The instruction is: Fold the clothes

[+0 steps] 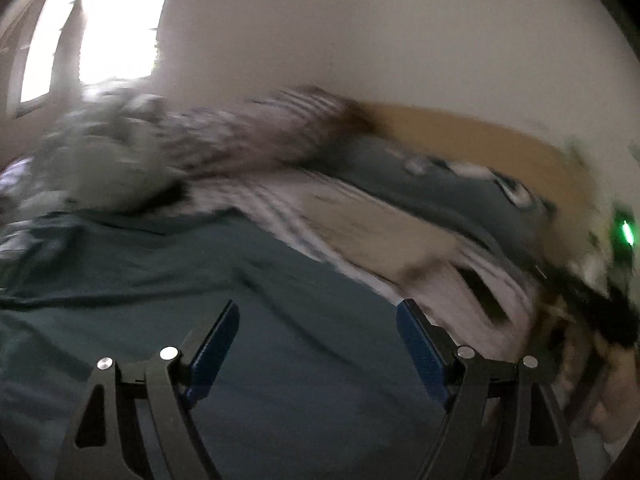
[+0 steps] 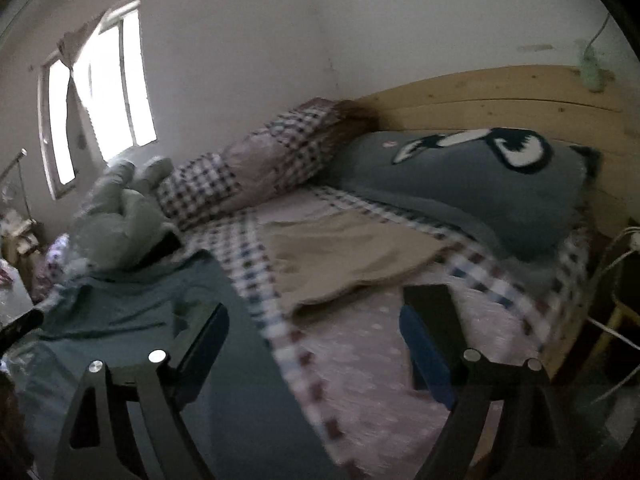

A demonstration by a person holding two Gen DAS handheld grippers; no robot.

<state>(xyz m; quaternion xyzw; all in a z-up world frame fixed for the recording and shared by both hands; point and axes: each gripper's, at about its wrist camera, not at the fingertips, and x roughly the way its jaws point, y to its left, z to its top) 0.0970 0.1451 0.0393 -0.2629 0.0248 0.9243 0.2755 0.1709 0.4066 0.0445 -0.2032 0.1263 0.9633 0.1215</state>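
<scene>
My left claw (image 1: 318, 354) has black arms and blue pads; my right claw (image 2: 314, 350) matches. Below both lies a plain dark teal garment (image 2: 132, 304). The bedsheet (image 2: 368, 364) is pale pink with small dots and a checked border. A plain tan cloth (image 2: 344, 256) lies on it. The pillow (image 2: 476, 184) is grey-blue with a black-and-white figure. The rolled quilt (image 2: 248, 168) is pink and checked. The headboard (image 2: 500, 96) is light wood.
</scene>
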